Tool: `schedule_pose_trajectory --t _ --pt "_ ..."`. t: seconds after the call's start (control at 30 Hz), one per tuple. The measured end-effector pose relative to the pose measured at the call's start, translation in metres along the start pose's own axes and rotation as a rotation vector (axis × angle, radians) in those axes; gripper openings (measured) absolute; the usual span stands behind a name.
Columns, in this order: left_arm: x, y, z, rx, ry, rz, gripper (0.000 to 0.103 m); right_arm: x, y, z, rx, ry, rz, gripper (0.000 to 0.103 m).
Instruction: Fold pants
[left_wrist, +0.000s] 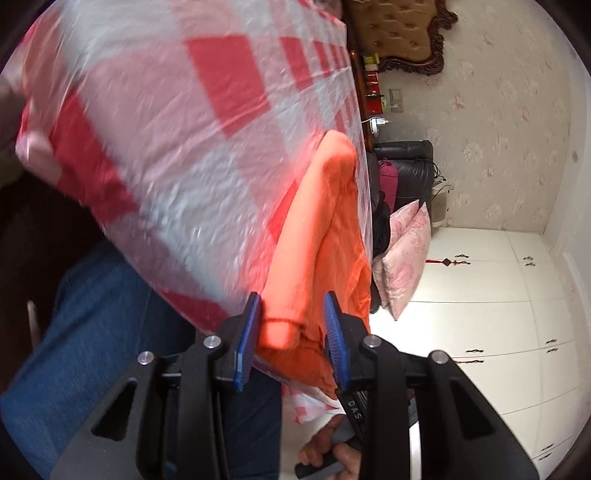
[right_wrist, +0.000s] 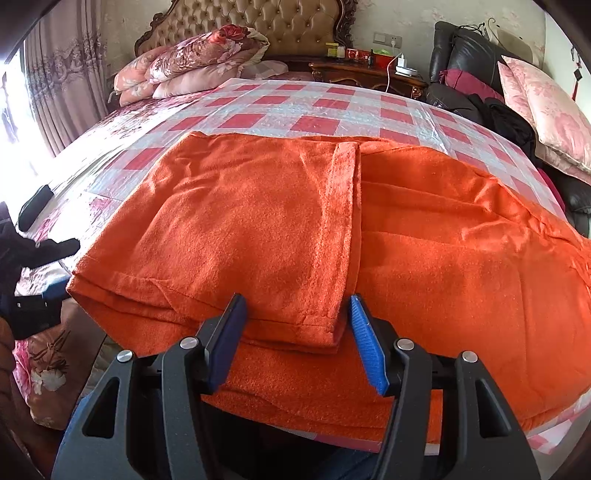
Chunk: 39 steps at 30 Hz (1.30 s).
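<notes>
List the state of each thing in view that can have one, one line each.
orange pants: partly folded, one flap laid over the rest, lying on the bed.
checkered plastic sheet: spread flat over the bed, under the pants.
left gripper: jaws open around a pants edge.
right gripper: jaws open at the folded corner.
</notes>
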<state>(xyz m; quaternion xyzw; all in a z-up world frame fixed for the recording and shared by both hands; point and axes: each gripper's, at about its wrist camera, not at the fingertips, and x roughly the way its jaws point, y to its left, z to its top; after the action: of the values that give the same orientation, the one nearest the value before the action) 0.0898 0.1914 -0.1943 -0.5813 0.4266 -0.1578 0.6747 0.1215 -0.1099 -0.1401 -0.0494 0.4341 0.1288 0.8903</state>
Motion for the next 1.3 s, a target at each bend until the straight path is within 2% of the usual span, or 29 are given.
schedule_pose_trajectory --t 0.13,0.33,0.43,0.53,0.7,0.77,0.83,0.9,0.97,1.0,1.07,1.13,1.27,1.3 --pt "0.004 -0.003 -0.001 0.010 0.026 0.008 0.034 0.000 0.000 0.000 -0.003 -0.002 0.002 0.057" --pt "0.022 0.001 -0.009 -0.029 0.081 -0.050 0.038 0.000 0.000 0.000 -0.003 -0.002 0.005 0.057" --pt "0.015 -0.011 -0.004 0.025 0.019 -0.015 0.040 0.000 -0.001 0.000 -0.004 -0.003 0.008 0.057" --pt "0.017 -0.021 0.006 0.050 0.014 0.001 0.040 0.000 -0.001 0.000 -0.002 -0.003 0.007 0.058" --pt "0.026 -0.028 0.005 0.081 0.017 0.041 0.040 0.000 0.000 0.000 -0.004 -0.003 0.007 0.058" --pt "0.030 -0.026 0.002 0.080 0.019 0.058 0.035 0.000 0.000 -0.001 -0.004 -0.002 0.007 0.058" --pt "0.029 -0.026 -0.001 0.115 0.000 0.097 0.015 0.000 0.000 0.000 -0.005 0.005 0.005 0.058" --pt "0.026 -0.031 -0.003 0.171 -0.036 0.149 0.013 0.001 -0.001 0.004 -0.010 0.032 0.001 0.061" --pt "0.025 -0.035 -0.006 0.224 -0.055 0.197 0.012 -0.001 -0.003 0.012 -0.011 0.066 -0.042 0.064" --pt "0.025 -0.041 -0.009 0.268 -0.066 0.225 0.011 -0.007 -0.002 0.022 -0.023 0.057 -0.071 0.065" --pt "0.025 -0.049 -0.013 0.320 -0.086 0.253 0.011 -0.019 0.006 0.047 -0.061 0.029 -0.067 0.069" --pt "0.025 -0.058 -0.018 0.376 -0.119 0.289 0.010 -0.024 0.018 0.077 -0.089 0.039 -0.011 0.077" --pt "0.023 -0.073 -0.032 0.480 -0.188 0.372 0.010 -0.003 0.072 0.137 -0.196 0.174 0.139 0.076" --pt "0.022 -0.077 -0.036 0.504 -0.203 0.388 0.010 0.003 0.084 0.145 -0.218 0.194 0.149 0.076"
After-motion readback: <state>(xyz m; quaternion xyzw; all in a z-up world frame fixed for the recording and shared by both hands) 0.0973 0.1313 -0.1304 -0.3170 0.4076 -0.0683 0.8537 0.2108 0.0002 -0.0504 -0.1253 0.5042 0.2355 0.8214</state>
